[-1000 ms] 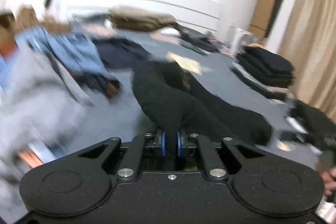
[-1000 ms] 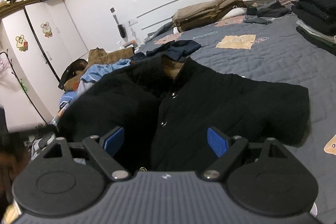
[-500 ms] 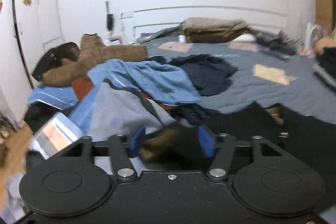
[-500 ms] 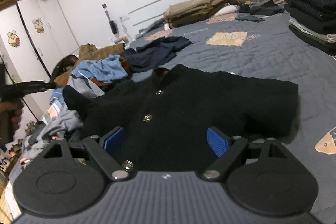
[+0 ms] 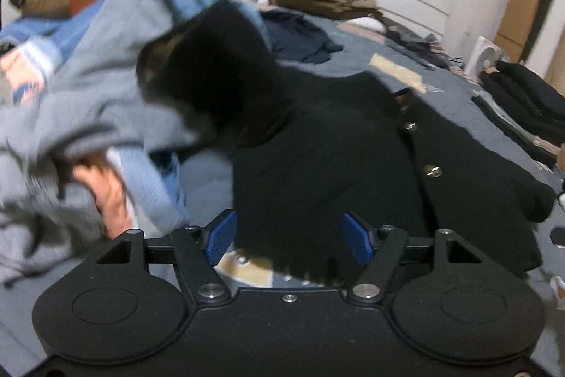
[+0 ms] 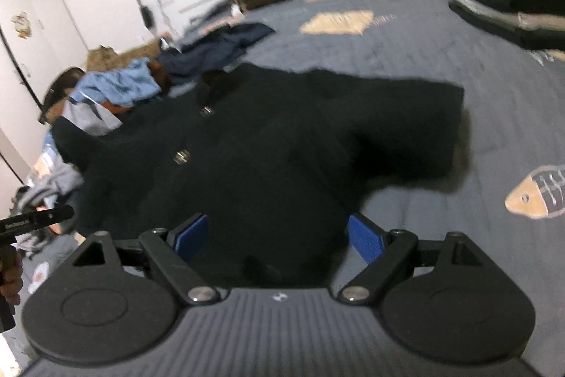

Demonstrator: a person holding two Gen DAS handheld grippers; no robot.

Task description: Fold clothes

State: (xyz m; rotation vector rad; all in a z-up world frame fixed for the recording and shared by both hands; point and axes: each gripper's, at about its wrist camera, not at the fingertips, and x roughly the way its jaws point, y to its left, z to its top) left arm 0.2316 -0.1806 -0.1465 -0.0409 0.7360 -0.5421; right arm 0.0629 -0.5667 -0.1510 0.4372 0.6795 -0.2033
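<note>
the left gripper [image 5: 287,237] has its jaws opening, the black jacket [image 5: 353,158] hem between the pads but unpressed. the right gripper [image 6: 279,237] stands wide, hem between its pads too, gripping nothing. the jacket lies face up on the bed [image 6: 406,34], long axis running away from both toward the collar. its left sleeve [image 5: 208,66] rides up on the clothes pile [image 5: 88,87], nearer the left hand; that likely needs flattening first.

White lettering runs along a black bar [image 6: 37,219] at the left edge. It is too blurred to read.
</note>
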